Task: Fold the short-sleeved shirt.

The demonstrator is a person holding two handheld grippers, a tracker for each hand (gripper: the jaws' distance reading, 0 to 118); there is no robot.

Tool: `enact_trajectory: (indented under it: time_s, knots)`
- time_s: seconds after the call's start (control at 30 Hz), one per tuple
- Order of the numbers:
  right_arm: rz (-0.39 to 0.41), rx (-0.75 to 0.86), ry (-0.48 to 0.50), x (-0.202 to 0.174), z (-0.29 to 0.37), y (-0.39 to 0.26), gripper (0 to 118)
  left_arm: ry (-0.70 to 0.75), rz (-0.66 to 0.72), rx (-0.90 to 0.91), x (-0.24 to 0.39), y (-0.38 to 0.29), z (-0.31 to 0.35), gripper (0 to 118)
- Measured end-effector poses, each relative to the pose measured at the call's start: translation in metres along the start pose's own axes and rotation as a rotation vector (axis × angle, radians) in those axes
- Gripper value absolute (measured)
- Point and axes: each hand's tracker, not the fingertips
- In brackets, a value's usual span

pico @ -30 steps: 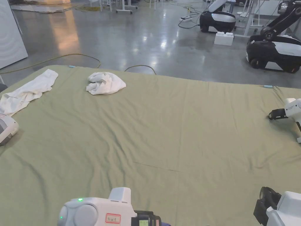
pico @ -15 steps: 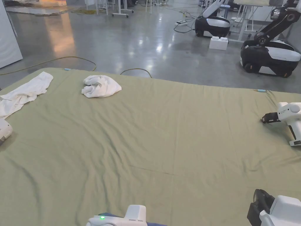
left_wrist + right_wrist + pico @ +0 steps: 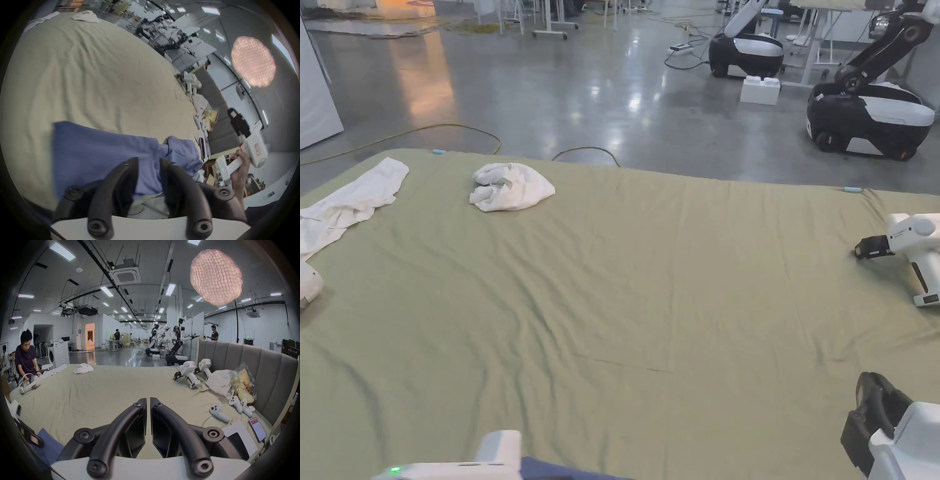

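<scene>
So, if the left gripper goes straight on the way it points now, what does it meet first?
Most likely the blue shirt. In the left gripper view the left gripper has its jaws apart, and the shirt lies right beyond their tips on the green sheet. Depth is unclear, so it may already touch it.

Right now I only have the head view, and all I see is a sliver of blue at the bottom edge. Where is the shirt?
Observer: In the left gripper view, the shirt lies spread at the near edge of the bed.
Operator: Is the left gripper holding it?
Observer: No. The left gripper is open, and the shirt shows between its jaws. I cannot tell whether they touch the cloth.
Operator: And the right one?
Observer: In its own view, the right gripper is shut with nothing between its jaws, and it points across the bed.
</scene>
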Motion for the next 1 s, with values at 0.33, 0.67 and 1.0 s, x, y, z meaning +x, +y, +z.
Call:
enact_trajectory:
  time_s: [0.33, 0.67, 1.0]
  knots:
    - [0.004, 0.065, 0.01, -0.007, 0.007, 0.007, 3, -0.038, 0.125, -0.03, -0.098, 0.015, 0.024, 81]
    - [0.002, 0.024, -0.014, -0.007, 0.009, 0.003, 3, -0.199, 0.251, -0.095, -0.129, 0.002, -0.03, 15]
    - [0.015, 0.016, -0.021, -0.005, 0.007, 0.007, 3, -0.155, 0.136, 0.011, -0.103, 0.017, 0.023, 9]
